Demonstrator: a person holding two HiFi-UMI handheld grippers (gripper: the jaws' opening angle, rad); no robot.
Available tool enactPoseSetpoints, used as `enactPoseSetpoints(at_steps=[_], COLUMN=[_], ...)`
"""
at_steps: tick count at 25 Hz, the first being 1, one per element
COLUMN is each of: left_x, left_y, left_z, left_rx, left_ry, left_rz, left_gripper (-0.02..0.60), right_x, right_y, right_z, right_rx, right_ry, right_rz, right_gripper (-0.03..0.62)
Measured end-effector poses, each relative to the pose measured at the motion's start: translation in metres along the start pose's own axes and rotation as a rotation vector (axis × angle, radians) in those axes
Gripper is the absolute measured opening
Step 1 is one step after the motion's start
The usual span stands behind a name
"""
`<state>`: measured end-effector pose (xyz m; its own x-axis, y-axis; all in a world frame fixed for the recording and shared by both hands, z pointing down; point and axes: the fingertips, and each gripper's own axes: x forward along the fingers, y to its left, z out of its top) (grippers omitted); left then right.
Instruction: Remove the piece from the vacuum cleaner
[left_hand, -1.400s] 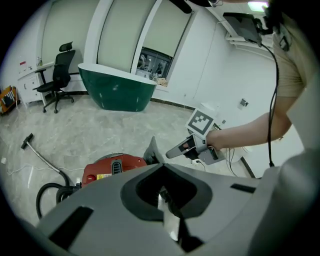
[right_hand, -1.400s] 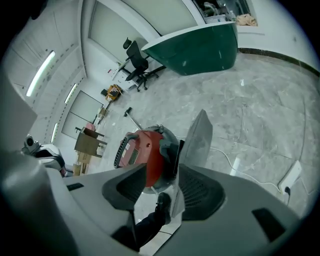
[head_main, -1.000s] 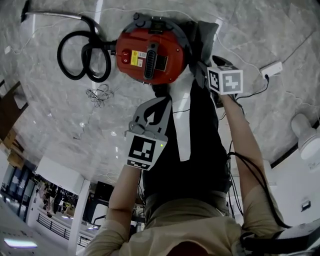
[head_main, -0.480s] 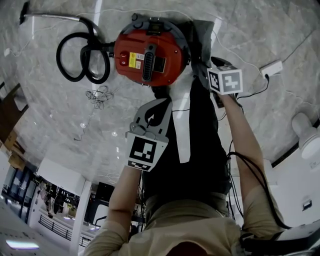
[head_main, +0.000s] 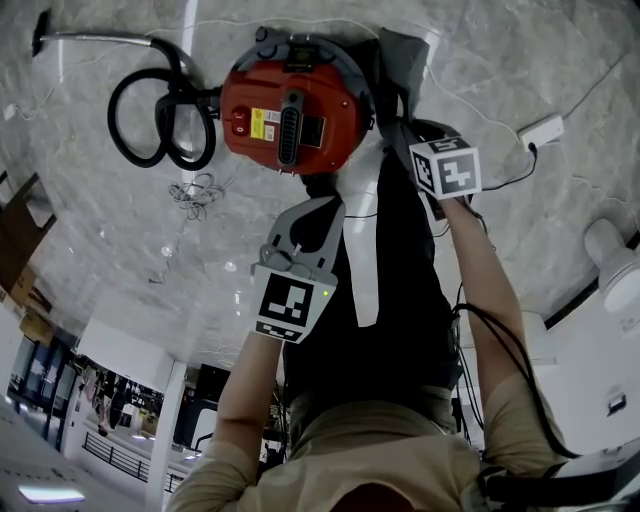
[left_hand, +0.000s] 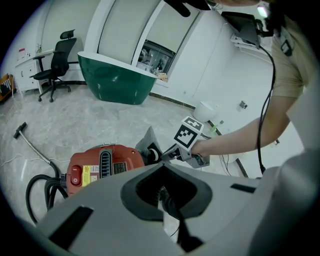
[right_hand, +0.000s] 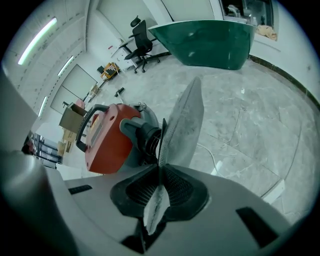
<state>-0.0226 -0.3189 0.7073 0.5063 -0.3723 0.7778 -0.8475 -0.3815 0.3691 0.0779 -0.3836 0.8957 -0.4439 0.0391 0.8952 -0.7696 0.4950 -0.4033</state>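
A red vacuum cleaner (head_main: 290, 105) lies on the marble floor, its black hose (head_main: 160, 115) coiled to its left. A flat grey piece (head_main: 405, 70) stands on edge at a black ribbed port on the cleaner's right side. My right gripper (head_main: 405, 128) reaches down to it. In the right gripper view its jaws have just been closing and now pinch the piece's (right_hand: 182, 125) lower edge, so the right gripper (right_hand: 160, 167) is shut on it. My left gripper (head_main: 322, 202) hovers nearer me, short of the cleaner (left_hand: 102, 167). Its jaws meet at the tips (left_hand: 161, 166), with nothing between them.
A metal wand (head_main: 95, 37) runs from the hose at the far left. A tangle of cable (head_main: 198, 187) lies below the hose. A white power strip (head_main: 540, 132) and its cords lie at the right. A green counter (left_hand: 117, 82) and an office chair (left_hand: 57, 62) stand farther off.
The cleaner and the right gripper's cube sit slightly further left and up in the head view. Both grippers keep their places beside the cleaner.
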Motion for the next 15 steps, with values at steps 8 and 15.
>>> enactPoseSetpoints(at_steps=[8, 15], left_x=[-0.0004, -0.0010], left_y=[0.0046, 0.0078], left_z=[0.0046, -0.0010], left_rx=[-0.007, -0.011], left_ry=[-0.005, 0.002], left_rz=[0.004, 0.007], left_gripper=[0.003, 0.003], right_x=[0.0009, 0.0019], right_y=[-0.0074, -0.0089], right_z=[-0.0067, -0.0081], right_rx=[-0.047, -0.122], right_ry=[-0.018, -0.033], right_rz=[-0.047, -0.081], right_gripper=[0.040, 0.038])
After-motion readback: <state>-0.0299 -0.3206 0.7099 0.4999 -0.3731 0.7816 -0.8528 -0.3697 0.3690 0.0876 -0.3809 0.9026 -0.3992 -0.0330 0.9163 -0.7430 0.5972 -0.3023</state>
